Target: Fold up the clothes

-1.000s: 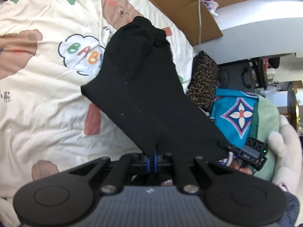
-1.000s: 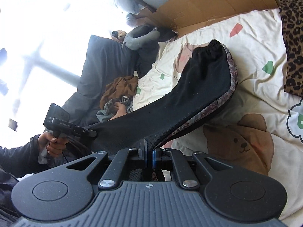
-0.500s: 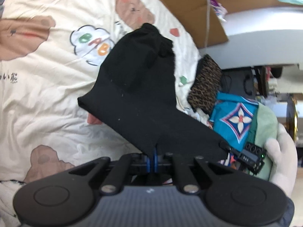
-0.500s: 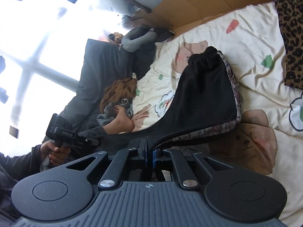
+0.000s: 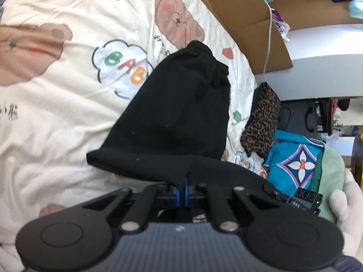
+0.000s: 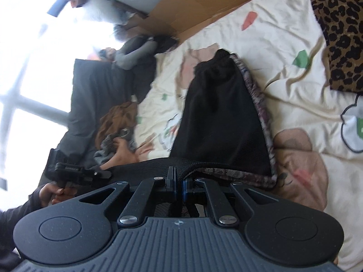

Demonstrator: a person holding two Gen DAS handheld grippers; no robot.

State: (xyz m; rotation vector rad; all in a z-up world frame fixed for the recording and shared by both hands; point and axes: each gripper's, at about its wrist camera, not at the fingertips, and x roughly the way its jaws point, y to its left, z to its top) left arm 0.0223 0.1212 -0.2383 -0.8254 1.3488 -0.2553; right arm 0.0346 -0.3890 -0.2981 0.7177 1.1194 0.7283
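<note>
Left wrist view. Item: left gripper (image 5: pixel 184 189), jaws pressed together on the near edge of a black garment (image 5: pixel 181 113). The garment lies lengthwise away from the camera on a cream bedsheet (image 5: pixel 56 104) printed with bears, its gathered far end resting on the sheet and its near end lifted. A rolled fold runs across just ahead of the jaws. The right gripper (image 5: pixel 304 200) shows at the lower right, holding the same edge. Beside the bed: a leopard-print cloth (image 5: pixel 261 127), a blue patterned cloth (image 5: pixel 295 158), a cardboard sheet (image 5: pixel 238 22).

Risks: the pinch takes only a thin strip of fabric, so a tug could pull it free. The rolled fold may set down crooked or bunched if one hand drops lower than the other.

Right wrist view. Item: right gripper (image 6: pixel 178 187), jaws pinching the garment's edge where a patterned lining (image 6: pixel 261 104) shows along the side. The left gripper (image 6: pixel 77 172) is visible at left in a person's hand (image 6: pixel 48 192).

Risks: the lining may slide against the black layer, so the edges would land misaligned. A brown cloth (image 6: pixel 118 120) nearby could get caught beneath.
</note>
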